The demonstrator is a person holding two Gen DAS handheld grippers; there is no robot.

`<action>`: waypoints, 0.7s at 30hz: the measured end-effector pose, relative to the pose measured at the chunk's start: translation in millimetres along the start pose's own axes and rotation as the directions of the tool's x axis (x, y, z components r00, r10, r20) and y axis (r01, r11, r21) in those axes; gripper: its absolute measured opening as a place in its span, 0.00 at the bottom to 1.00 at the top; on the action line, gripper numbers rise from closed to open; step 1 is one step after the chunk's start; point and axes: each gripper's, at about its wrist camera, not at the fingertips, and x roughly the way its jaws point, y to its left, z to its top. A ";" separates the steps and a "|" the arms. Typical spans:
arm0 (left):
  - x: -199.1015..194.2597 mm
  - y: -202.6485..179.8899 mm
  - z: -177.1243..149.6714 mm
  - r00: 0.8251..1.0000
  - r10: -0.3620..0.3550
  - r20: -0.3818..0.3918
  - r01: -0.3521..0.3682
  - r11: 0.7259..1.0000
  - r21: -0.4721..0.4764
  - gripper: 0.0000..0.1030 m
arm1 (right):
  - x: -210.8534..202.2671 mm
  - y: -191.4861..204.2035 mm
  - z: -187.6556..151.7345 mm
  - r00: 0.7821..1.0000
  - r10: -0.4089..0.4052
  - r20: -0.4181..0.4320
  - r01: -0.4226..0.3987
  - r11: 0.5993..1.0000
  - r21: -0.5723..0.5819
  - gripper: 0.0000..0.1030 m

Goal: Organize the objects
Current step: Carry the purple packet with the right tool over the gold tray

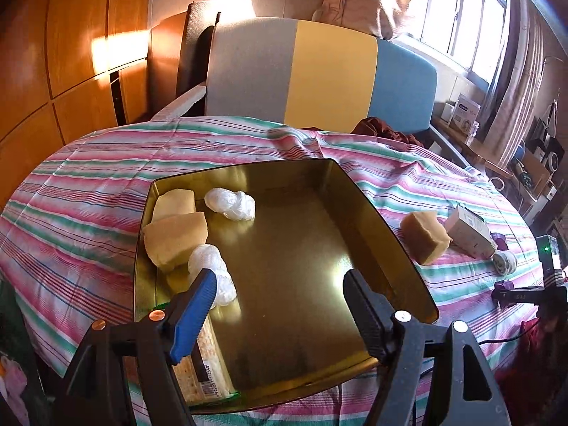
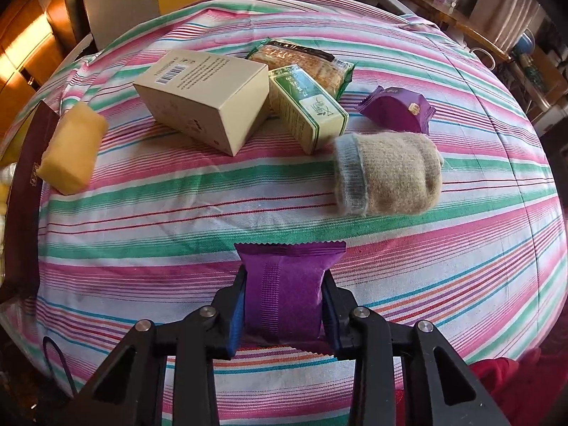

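My left gripper (image 1: 280, 284) is open and empty above the near end of a gold metal tin (image 1: 376, 213). The tin holds two yellow sponges (image 1: 177, 239), two white plastic wads (image 1: 230, 204) and a cracker packet (image 1: 209, 365) under my left finger. My right gripper (image 2: 284, 291) is shut on a purple snack packet (image 2: 287, 291) just above the striped cloth. Beyond it lie a rolled wool sock (image 2: 388, 175), a second purple packet (image 2: 396, 108), a beige box (image 2: 206, 99), a green box (image 2: 307, 106), a biscuit packet (image 2: 301, 60) and a yellow sponge (image 2: 72, 147).
The tin's dark maroon wall (image 2: 25, 191) runs along the left edge of the right wrist view. A striped chair back (image 1: 319, 71) stands behind the table. A sponge (image 1: 426, 236) and a beige box (image 1: 468, 230) lie right of the tin. A cluttered shelf (image 1: 532, 163) is far right.
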 end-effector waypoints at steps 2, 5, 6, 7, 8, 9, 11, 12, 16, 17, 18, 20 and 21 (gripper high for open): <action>0.1 0.6 -1.6 1.000 -0.003 -0.003 0.003 1.000 0.000 0.73 | -1.5 2.4 1.4 1.000 0.006 0.002 -0.006 1.000 0.001 0.35; 0.2 2.1 -2.8 1.000 -0.003 -0.006 0.003 1.000 -0.005 0.73 | -1.7 41.0 12.7 0.999 0.031 0.026 -0.031 1.000 0.000 0.35; 0.2 3.1 -3.0 1.000 -0.003 -0.007 0.003 1.000 -0.008 0.73 | -6.4 41.5 13.2 0.999 0.038 0.037 -0.038 0.999 -0.001 0.35; 0.2 4.0 -3.2 1.000 -0.002 -0.007 0.002 1.000 -0.011 0.73 | -14.7 40.1 5.8 0.998 0.049 0.050 -0.049 0.999 -0.002 0.35; -0.1 4.6 -3.4 1.000 -0.002 -0.007 0.002 1.000 -0.013 0.73 | -30.0 44.4 -12.2 0.996 0.062 0.065 -0.061 0.998 -0.004 0.35; -0.7 5.8 -3.6 1.000 -0.002 -0.006 0.002 1.000 -0.015 0.73 | -38.7 43.9 -13.9 0.994 0.073 0.081 -0.072 0.997 -0.011 0.35; -2.3 9.0 -3.3 1.000 -0.001 -0.003 0.001 1.000 -0.022 0.73 | -45.0 69.3 -15.9 0.988 0.106 0.115 -0.103 0.994 -0.031 0.35; -2.9 11.2 -3.2 1.000 -0.001 -0.002 0.001 1.000 -0.028 0.73 | -55.7 86.8 -15.6 0.983 0.124 0.133 -0.119 0.992 -0.047 0.35; -8.2 27.5 -2.4 1.000 0.007 0.005 -0.006 0.998 -0.068 0.73 | -81.3 192.1 1.7 0.957 0.212 0.199 -0.188 0.973 -0.135 0.35; -9.3 32.4 -2.4 1.000 0.011 0.004 -0.010 0.997 -0.080 0.73 | -81.6 210.4 5.9 0.948 0.240 0.210 -0.209 0.965 -0.161 0.35; -11.0 38.5 -2.6 1.000 0.016 0.006 -0.015 0.995 -0.096 0.73 | -85.7 225.4 11.4 0.939 0.268 0.217 -0.229 0.955 -0.186 0.35; -15.2 53.1 -3.6 1.000 0.014 0.011 -0.012 0.990 -0.140 0.72 | -93.6 262.5 26.8 0.918 0.327 0.222 -0.273 0.931 -0.241 0.35; -15.9 60.9 -4.2 1.000 0.007 0.005 -0.007 0.987 -0.163 0.72 | -96.0 281.9 35.6 0.908 0.357 0.219 -0.295 0.916 -0.271 0.35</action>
